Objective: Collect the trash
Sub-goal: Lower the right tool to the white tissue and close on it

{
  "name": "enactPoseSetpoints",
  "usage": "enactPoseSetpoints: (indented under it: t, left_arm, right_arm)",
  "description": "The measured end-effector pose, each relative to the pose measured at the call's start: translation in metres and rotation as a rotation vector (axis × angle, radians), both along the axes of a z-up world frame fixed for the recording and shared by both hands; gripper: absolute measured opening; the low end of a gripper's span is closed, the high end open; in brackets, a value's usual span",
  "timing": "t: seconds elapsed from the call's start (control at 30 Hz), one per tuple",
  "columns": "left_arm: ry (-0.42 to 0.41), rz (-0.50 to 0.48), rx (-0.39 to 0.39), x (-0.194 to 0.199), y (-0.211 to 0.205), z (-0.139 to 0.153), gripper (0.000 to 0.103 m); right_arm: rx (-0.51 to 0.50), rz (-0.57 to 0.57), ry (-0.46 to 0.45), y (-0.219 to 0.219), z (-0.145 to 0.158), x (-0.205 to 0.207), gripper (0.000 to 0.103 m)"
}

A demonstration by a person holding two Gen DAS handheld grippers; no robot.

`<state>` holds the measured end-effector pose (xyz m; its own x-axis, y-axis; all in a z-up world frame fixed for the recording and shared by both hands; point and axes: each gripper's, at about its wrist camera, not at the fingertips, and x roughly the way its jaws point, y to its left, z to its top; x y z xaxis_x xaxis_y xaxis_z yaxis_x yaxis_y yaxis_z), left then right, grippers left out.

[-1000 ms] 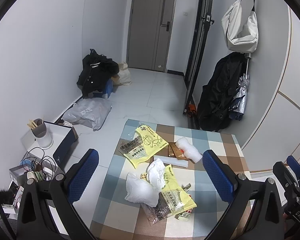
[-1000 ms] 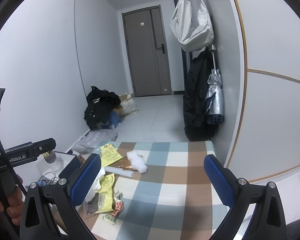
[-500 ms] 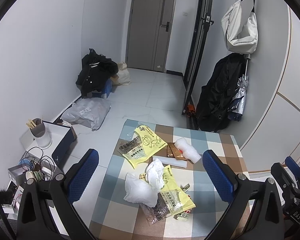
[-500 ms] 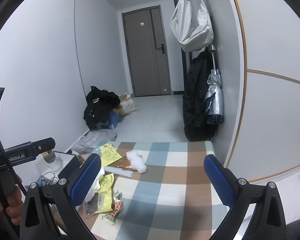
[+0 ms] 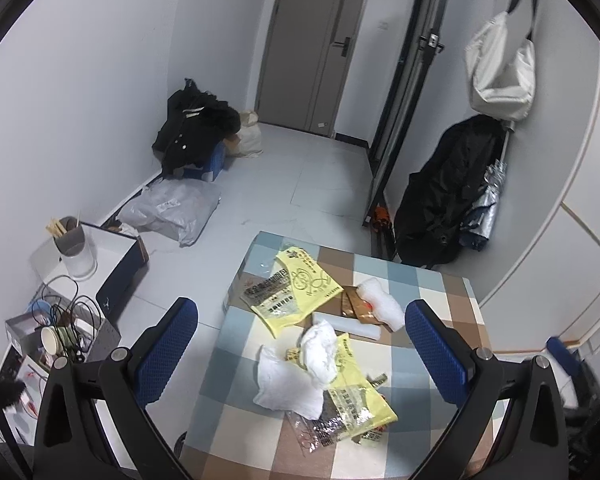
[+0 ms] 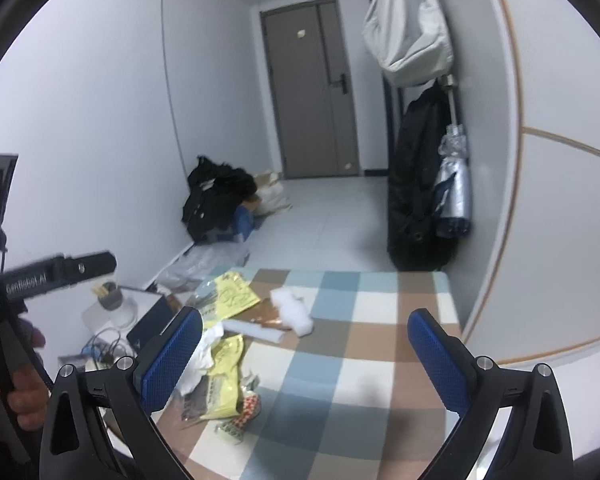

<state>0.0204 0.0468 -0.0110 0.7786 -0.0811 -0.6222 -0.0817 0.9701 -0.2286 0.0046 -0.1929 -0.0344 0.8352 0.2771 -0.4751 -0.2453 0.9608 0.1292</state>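
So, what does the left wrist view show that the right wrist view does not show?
Only the left wrist view shows the flat white crumpled paper whole, the open cardboard box of cables and a paper cup, and an orange object by the door frame.

Only the right wrist view shows a hand gripping the black handle of the other tool.

Both show the checked tablecloth, the yellow printed plastic bag, the white foam lump, the grey door and the hanging white bag. Each open claw, left and right, holds nothing.
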Motion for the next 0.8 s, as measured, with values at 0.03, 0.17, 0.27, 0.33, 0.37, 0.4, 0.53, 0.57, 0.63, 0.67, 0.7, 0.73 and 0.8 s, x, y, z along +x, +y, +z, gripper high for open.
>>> enactPoseSetpoints:
  t: [0.03,0.17,0.27,0.33,0.37,0.4,0.53,0.57,0.63,0.67,0.7,0.73,0.8]
  left_arm:
    - [0.003,0.002,-0.012,0.002,0.003,-0.001,0.102]
    - [0.03,0.016,-0.064,0.012,0.019,-0.004,0.102]
    - [0.053,0.033,-0.085,0.02,0.03,-0.008,0.102]
    - [0.07,0.045,-0.112,0.025,0.038,-0.011,0.102]
    - [0.078,0.051,-0.124,0.027,0.041,-0.013,0.102]
    - [0.088,0.054,-0.133,0.03,0.045,-0.014,0.102]
    - [0.121,0.072,-0.159,0.037,0.055,-0.02,0.102]
    - [0.13,0.077,-0.165,0.039,0.058,-0.022,0.102]
    - [0.144,0.081,-0.173,0.042,0.062,-0.026,0.102]
    - [0.149,0.083,-0.175,0.044,0.065,-0.027,0.102]
    - [0.155,0.087,-0.174,0.045,0.067,-0.03,0.102]
    - [0.162,0.09,-0.173,0.046,0.07,-0.032,0.102]
    - [0.179,0.097,-0.175,0.048,0.074,-0.035,0.102]
  right_arm:
    - [0.001,0.009,0.014,0.003,-0.002,0.003,0.103]
    - [0.006,0.05,0.073,0.017,-0.012,0.016,0.103]
    - [-0.016,0.082,0.109,0.03,-0.02,0.025,0.103]
    - [-0.021,0.128,0.131,0.04,-0.026,0.033,0.103]
    - [-0.023,0.142,0.14,0.043,-0.028,0.035,0.103]
    - [-0.029,0.16,0.155,0.048,-0.031,0.038,0.103]
    - [-0.056,0.2,0.21,0.066,-0.043,0.054,0.103]
    - [-0.056,0.208,0.221,0.069,-0.046,0.058,0.103]
    - [-0.057,0.233,0.243,0.078,-0.052,0.068,0.103]
    - [-0.056,0.244,0.246,0.084,-0.054,0.072,0.103]
    - [-0.06,0.256,0.253,0.09,-0.058,0.077,0.103]
    - [-0.063,0.265,0.262,0.094,-0.061,0.081,0.101]
    - [-0.069,0.296,0.286,0.106,-0.069,0.091,0.099]
